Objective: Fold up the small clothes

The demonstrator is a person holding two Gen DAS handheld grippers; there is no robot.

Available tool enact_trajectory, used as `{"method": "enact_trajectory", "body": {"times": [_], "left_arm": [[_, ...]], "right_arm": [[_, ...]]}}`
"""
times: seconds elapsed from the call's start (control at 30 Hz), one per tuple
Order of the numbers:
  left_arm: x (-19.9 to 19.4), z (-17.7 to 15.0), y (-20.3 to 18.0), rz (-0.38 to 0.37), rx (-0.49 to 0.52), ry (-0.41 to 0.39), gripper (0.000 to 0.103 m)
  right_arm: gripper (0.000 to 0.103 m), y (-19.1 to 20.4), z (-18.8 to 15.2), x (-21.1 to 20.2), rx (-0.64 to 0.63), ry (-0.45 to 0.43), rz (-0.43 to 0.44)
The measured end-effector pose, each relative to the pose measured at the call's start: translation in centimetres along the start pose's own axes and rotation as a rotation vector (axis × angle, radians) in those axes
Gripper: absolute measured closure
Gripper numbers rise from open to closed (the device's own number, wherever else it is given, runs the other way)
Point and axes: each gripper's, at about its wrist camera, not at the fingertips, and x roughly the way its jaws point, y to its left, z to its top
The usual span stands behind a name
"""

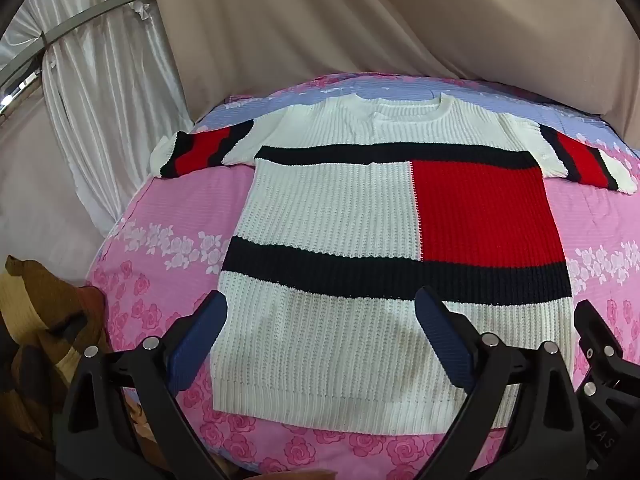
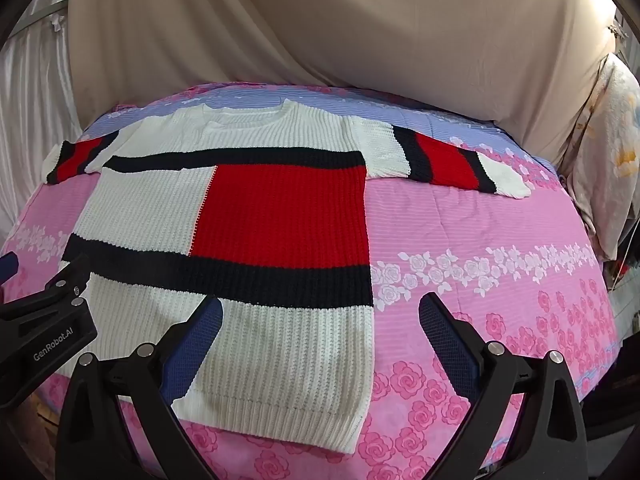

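Observation:
A white knit sweater with black bands and a red block lies flat, face up, sleeves spread, on the pink rose-print bedspread. My left gripper is open and empty, hovering above the sweater's lower left part near the hem. The sweater also shows in the right wrist view. My right gripper is open and empty above the sweater's lower right corner. The right gripper also shows at the right edge of the left wrist view, and the left gripper at the left edge of the right wrist view.
Beige drapes hang behind the bed. White curtains hang at the left. A brown and mustard garment pile lies off the bed's left edge. A floral pillow sits at the far right.

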Motion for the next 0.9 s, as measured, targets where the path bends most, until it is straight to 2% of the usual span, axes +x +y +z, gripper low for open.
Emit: {"method": "enact_trajectory", "body": {"times": [0.9], "left_arm": [[0.75, -0.08, -0.79, -0.03, 0.01, 0.032, 0.01]], "right_arm": [[0.006, -0.5, 0.38, 0.53, 0.011, 0.006, 0.007]]}}
